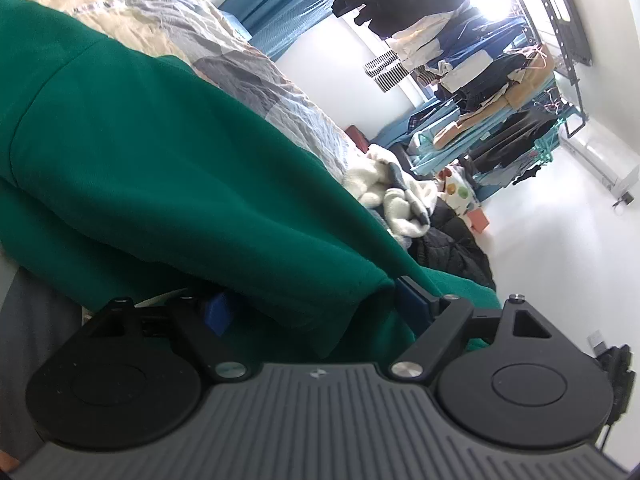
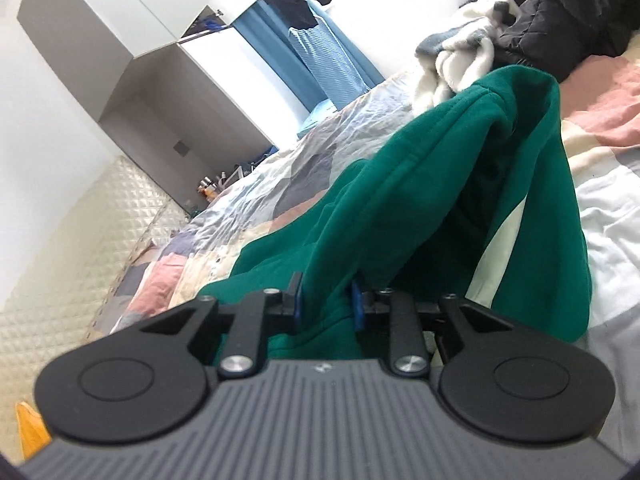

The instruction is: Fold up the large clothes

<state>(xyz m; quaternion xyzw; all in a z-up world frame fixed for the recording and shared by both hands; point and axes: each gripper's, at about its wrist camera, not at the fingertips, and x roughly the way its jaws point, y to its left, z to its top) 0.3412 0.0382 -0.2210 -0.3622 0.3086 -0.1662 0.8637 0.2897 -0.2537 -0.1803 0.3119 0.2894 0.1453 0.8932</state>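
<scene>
A large green sweatshirt [image 1: 160, 160] lies across the patchwork bed cover [image 1: 240, 64]. In the left wrist view a thick fold of it hangs between the wide-apart jaws of my left gripper [image 1: 316, 306], which stands open. The fabric drapes over the left blue pad [image 1: 218, 314] and ends beside the right one. In the right wrist view the green sweatshirt [image 2: 420, 184] rises in a lifted ridge above the bed cover [image 2: 280, 168]. My right gripper [image 2: 327, 302] is shut on a bunch of its fabric, which fills the narrow gap between the pads.
A white fleece [image 2: 460, 56] and a black jacket [image 2: 560, 16] are piled at the bed's far end. A loaded clothes rack [image 1: 480, 80] stands by the wall. A grey cabinet [image 2: 120, 40] and a cream padded headboard [image 2: 60, 240] border the bed.
</scene>
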